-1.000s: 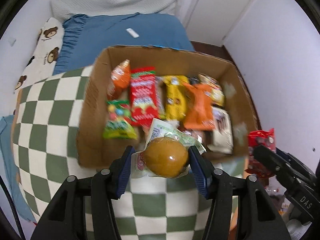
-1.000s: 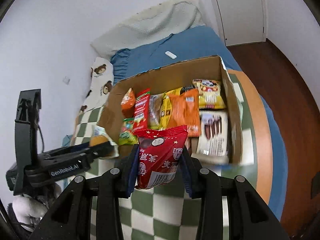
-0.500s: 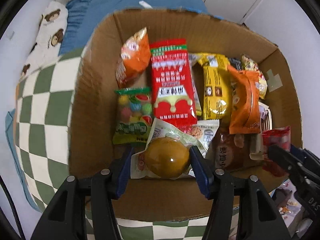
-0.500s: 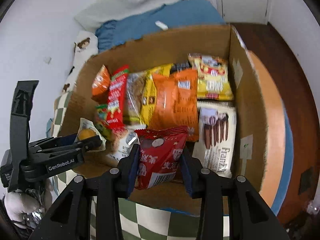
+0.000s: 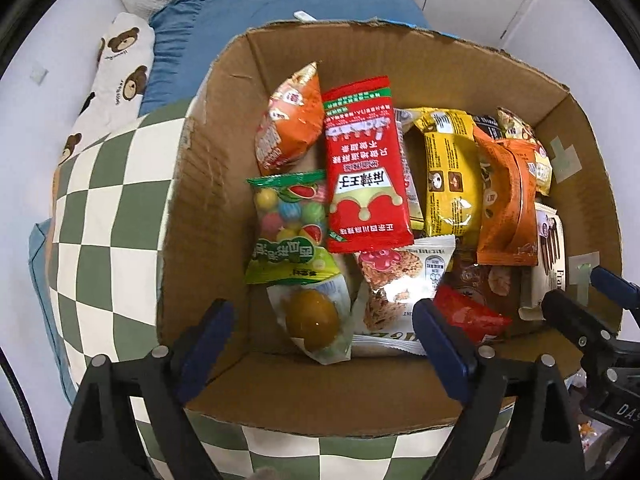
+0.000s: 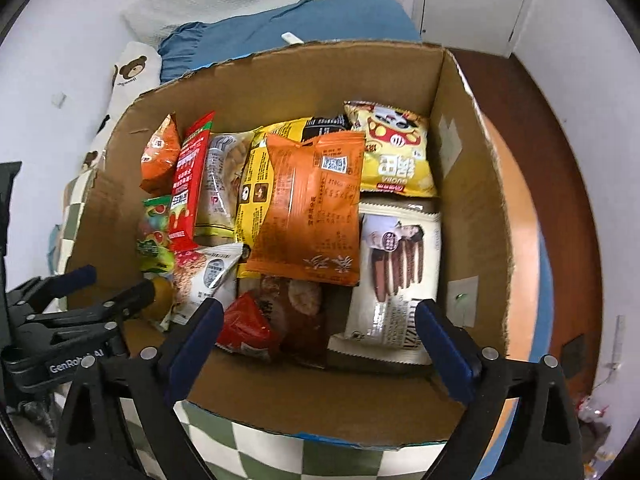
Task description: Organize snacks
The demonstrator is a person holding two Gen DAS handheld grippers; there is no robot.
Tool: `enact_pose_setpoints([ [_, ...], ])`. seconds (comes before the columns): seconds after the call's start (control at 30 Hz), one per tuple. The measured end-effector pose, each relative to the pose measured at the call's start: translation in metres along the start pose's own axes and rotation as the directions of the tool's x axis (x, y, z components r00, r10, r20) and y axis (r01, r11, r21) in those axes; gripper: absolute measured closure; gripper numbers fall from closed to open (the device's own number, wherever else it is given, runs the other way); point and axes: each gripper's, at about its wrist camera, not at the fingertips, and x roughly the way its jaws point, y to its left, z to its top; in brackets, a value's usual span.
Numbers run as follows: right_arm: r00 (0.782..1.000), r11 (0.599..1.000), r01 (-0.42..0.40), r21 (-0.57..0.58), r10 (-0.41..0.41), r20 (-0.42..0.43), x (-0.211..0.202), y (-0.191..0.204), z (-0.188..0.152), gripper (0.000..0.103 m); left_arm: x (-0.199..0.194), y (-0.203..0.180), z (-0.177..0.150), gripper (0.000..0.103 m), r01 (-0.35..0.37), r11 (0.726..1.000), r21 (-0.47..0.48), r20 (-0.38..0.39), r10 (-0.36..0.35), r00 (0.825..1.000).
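A cardboard box [image 5: 200, 216] [image 6: 472, 184] on the checkered cloth holds several snack packs. My left gripper [image 5: 324, 348] is open over the box's near left corner. The clear pack with a brown egg-shaped snack [image 5: 314, 322] lies loose in the box between its fingers. My right gripper [image 6: 320, 340] is open over the near edge. The small red pack [image 6: 246, 330] [image 5: 470, 316] lies in the box just ahead of its left finger. The egg pack [image 6: 162, 294] also shows in the right wrist view, beside the left gripper's fingers [image 6: 120, 304].
In the box lie a tall red pack [image 5: 366, 164], orange packs [image 6: 308, 208], a yellow pack [image 5: 450, 172], a candy bag [image 5: 288, 228] and a chocolate-stick pack [image 6: 396, 276]. A blue bed [image 5: 280, 4] lies behind. A wooden floor [image 6: 560, 152] is to the right.
Both grippers opened. The left one let go of the egg snack pack and the right one let go of the red pack; both packs now lie in the box.
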Motion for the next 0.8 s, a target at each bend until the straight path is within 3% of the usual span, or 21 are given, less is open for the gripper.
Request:
enact_pose_setpoints([
  [0.2,0.998,0.999,0.051,-0.006,-0.051,0.032,-0.009,0.001,-0.004,0.003,-0.016,0.001,-0.005,0.011,-0.017,1.000,-0.003,0.055,0.017,0.998],
  [0.5,0.991,0.998,0.066,-0.008,-0.064,0.120,-0.049,0.002,-0.021,0.003,-0.056,0.011,-0.019,0.011,0.025,0.998,-0.061,0.155,-0.015,0.988],
  [0.8,0.957,0.997,0.076,-0.029,-0.065,0.281,-0.121,0.009,-0.068,0.002,-0.123,0.011,-0.070,0.011,0.032,0.998,-0.050,0.318,-0.014,0.948],
])
